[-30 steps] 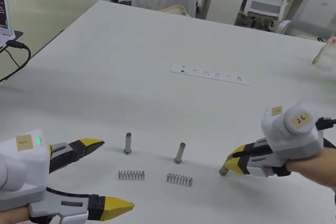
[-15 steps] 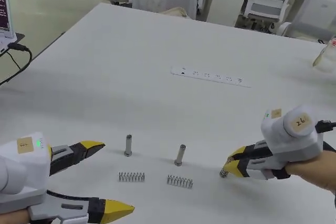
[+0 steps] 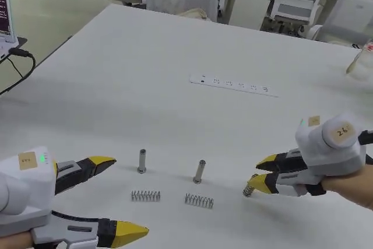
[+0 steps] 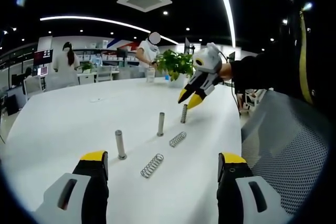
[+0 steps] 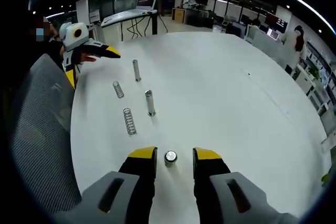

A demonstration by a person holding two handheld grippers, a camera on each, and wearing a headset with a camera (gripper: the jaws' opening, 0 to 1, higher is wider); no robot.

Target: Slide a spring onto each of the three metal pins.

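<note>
White counter (image 3: 175,45) in an open office carries the work. On it the right claw (image 3: 257,173) has its jaws parted, the yellow tips close on either side of the sprung pin (image 3: 249,189), which already wears its spring. To the left of the sprung pin in the head view stand a near bare pin (image 3: 200,171) and a far bare pin (image 3: 141,160), with a near loose spring (image 3: 199,200) and a far loose spring (image 3: 145,195) lying flat before them. Farther left of the sprung pin the left claw (image 3: 129,195) gapes wide, holding nothing.

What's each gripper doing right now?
Left gripper: open, holding nothing.
Right gripper: open, fingers either side of the spring-covered pin.
</note>
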